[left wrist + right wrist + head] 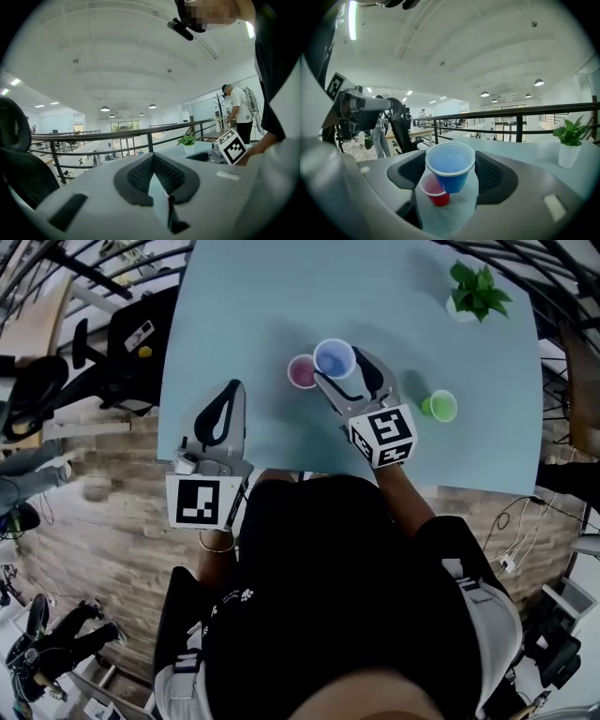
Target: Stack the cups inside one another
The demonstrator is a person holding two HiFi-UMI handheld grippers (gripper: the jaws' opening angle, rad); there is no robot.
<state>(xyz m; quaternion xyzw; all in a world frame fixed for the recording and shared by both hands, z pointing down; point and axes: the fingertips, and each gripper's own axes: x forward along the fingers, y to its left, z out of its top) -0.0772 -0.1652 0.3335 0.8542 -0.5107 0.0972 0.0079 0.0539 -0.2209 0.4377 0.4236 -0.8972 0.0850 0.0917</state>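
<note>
- pinching the blue cup (451,176) with the right gripper (452,157), just above the red cup (436,192);
- pressing the fingers of the left gripper (152,157) together;
- green cup (439,406) well apart on the table (253,296)

The blue cup (335,358) is upright and empty, lifted off the table (244,296) between the jaws of the right gripper (341,367). The smaller red cup (303,371) stands mouth up just to its left. The green cup (439,406) stands upright, well apart to the right and nearer.

one overhead, two low along table (244,296)
</note>
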